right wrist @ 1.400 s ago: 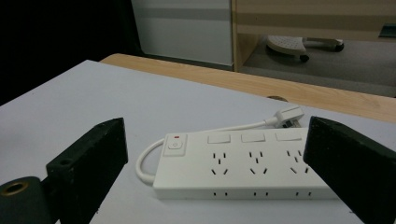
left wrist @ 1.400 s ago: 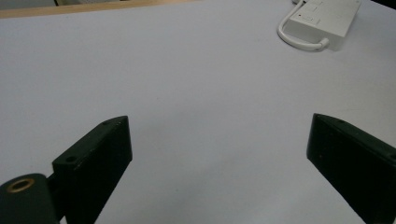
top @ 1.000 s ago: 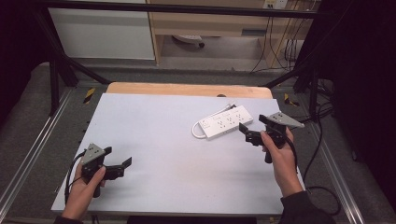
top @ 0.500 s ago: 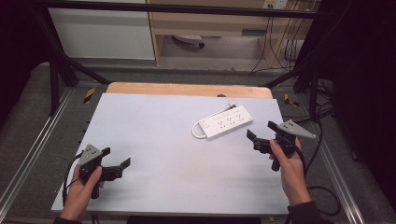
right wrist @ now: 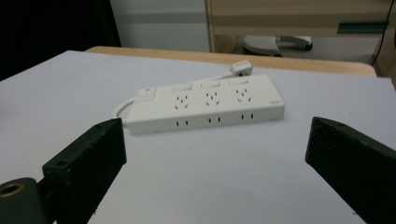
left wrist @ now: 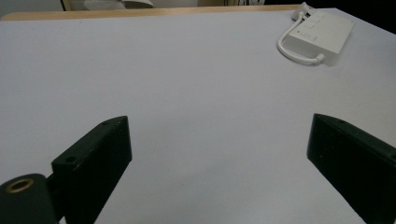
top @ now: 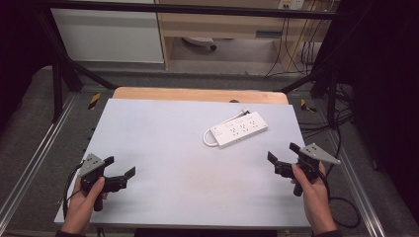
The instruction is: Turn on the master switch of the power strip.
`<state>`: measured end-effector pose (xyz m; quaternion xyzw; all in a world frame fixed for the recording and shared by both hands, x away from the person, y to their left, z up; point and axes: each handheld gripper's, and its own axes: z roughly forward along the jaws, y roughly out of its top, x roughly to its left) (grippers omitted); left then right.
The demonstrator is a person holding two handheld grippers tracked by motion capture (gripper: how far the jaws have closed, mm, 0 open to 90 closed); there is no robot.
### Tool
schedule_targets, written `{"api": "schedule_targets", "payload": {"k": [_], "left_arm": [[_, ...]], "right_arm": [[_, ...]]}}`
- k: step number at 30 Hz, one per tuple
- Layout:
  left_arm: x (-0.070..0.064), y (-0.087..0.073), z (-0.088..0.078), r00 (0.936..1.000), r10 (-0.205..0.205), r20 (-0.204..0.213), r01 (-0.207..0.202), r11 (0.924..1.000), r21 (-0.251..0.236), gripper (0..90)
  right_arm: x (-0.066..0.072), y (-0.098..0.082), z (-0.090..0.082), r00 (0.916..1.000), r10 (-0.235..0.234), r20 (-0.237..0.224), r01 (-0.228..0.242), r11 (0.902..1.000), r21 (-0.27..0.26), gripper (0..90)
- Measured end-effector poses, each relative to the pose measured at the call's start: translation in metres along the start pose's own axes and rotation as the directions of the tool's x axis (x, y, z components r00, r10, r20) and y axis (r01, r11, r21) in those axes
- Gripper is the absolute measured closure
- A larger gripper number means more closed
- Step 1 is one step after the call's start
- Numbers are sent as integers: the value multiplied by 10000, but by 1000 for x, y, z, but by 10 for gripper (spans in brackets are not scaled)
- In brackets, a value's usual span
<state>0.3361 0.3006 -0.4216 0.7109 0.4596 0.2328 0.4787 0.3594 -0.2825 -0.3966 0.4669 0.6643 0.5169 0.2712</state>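
A white power strip [top: 238,129] with its cord looped at one end lies flat on the far right part of the pale table [top: 173,143]. My right gripper [top: 281,152] is held open near the table's right edge, short of the strip, nothing between its jaws. In the right gripper view the power strip [right wrist: 208,105] lies straight ahead beyond the open right gripper [right wrist: 217,126]. My left gripper [top: 120,166] stands open at the near left corner. In the left gripper view the left gripper [left wrist: 217,126] faces bare table, with the power strip [left wrist: 322,35] far off at the upper right.
A wooden strip [top: 197,94] borders the table's far edge. Metal frame rails [top: 44,148] run along both sides. Cables [top: 341,118] hang off the right side. A white cabinet [top: 108,34] and wooden shelving [top: 222,24] stand beyond the table.
My right gripper has drawn back from beside the power strip, toward the near right edge. The left gripper has barely moved. The power strip stays put.
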Motion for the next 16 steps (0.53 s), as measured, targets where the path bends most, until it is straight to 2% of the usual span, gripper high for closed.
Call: {"api": "schedule_targets", "payload": {"k": [7, 10, 13, 16], "left_arm": [[0, 0, 0, 10000, -56, 13, 56, 10000, -33, 65], [0, 0, 0, 10000, 14, -3, -14, 10000, 14, 64], [0, 0, 1, 10000, 48, -16, -48, 10000, 36, 64], [-1, 0, 1, 10000, 62, -11, -62, 10000, 41, 64]], "right_arm": [[4, -29, 4, 9998, 160, -111, -153, 9980, 615, 63], [8, -38, 9, 9998, 28, -217, -8, 9955, 943, 64], [15, -44, 17, 9991, -147, -385, 196, 9913, 1302, 63], [19, -49, 26, 9986, -451, -283, 497, 9797, 1942, 61]]}}
